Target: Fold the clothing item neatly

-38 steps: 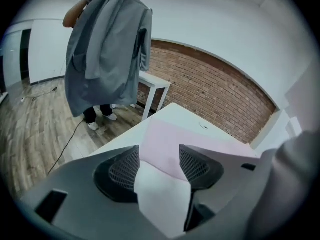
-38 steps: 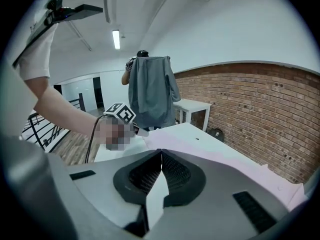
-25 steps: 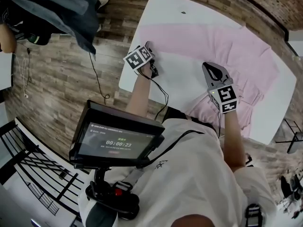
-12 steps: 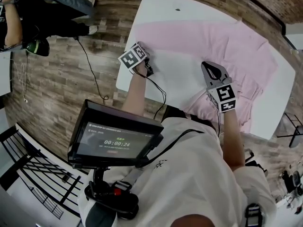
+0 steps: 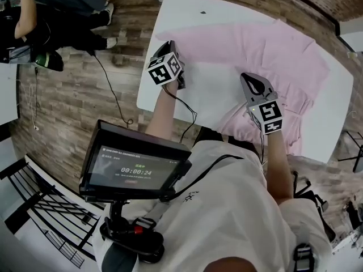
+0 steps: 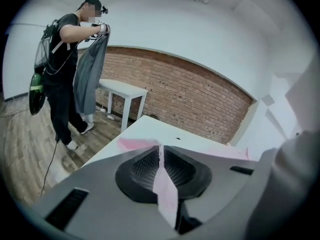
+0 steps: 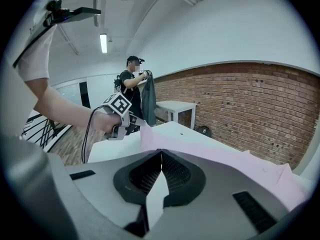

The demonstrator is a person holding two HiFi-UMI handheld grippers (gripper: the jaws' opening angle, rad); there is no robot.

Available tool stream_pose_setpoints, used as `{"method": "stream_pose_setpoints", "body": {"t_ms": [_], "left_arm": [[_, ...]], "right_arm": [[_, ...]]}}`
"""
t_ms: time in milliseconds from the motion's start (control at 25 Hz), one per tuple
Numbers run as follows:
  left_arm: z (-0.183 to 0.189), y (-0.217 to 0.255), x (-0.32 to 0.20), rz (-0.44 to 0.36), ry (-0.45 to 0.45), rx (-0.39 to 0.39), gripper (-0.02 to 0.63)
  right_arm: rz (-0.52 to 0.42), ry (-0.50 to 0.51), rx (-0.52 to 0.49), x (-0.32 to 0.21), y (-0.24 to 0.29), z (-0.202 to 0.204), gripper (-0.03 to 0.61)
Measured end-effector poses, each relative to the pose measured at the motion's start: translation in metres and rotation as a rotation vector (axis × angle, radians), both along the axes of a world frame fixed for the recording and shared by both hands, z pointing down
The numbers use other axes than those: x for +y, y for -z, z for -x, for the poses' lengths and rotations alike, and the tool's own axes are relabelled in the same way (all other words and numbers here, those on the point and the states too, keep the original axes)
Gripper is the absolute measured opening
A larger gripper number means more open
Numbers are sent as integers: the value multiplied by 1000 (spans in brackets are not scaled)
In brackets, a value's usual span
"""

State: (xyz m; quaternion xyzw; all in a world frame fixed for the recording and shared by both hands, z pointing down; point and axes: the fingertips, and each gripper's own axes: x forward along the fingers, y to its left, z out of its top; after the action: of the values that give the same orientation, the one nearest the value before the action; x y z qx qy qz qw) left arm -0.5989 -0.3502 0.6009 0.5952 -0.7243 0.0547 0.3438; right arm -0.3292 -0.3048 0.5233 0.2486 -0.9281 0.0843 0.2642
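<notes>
Two grippers now have hold of the pink garment (image 5: 278, 44), which lies spread across the far and right parts of the white table (image 5: 193, 10), its near-right portion bunched and hanging toward the person. The change is on the left. A second ago the left gripper (image 5: 163, 46) sat low at the garment's near-left edge. Its jaws have just been closing, and the left gripper view shows them nipped together on a thin strip of pink cloth (image 6: 161, 156). It has also risen and rolled since then. From the right gripper view, the cloth at that edge stands up in a small peak (image 7: 141, 130) where the left gripper (image 7: 131, 126) lifts it off the table. The right gripper (image 5: 248, 78) has barely shifted at the garment's near edge. Its jaws are fully pressed together (image 7: 161, 156) with a pale sliver between them, most likely the hem, though the colour there is too washed out to be certain. With both near corners apparently pinched and the left one already off the table, the fold looks ready to begin, probably by carrying the near edge over toward the far side. Both corners would need to travel evenly so the fold line stays straight.
</notes>
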Motion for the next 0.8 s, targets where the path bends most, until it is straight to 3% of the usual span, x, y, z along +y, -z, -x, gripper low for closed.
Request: {"method": "stream_pose_setpoints", "body": {"t_ms": [440, 800], "left_arm": [[-111, 64, -31, -92, -179, -104, 31], [-256, 93, -73, -156, -377, -138, 32]], "right_arm": [[-21, -109, -73, -6, 14, -98, 5], [-38, -256, -60, -20, 20, -211, 5]]}}
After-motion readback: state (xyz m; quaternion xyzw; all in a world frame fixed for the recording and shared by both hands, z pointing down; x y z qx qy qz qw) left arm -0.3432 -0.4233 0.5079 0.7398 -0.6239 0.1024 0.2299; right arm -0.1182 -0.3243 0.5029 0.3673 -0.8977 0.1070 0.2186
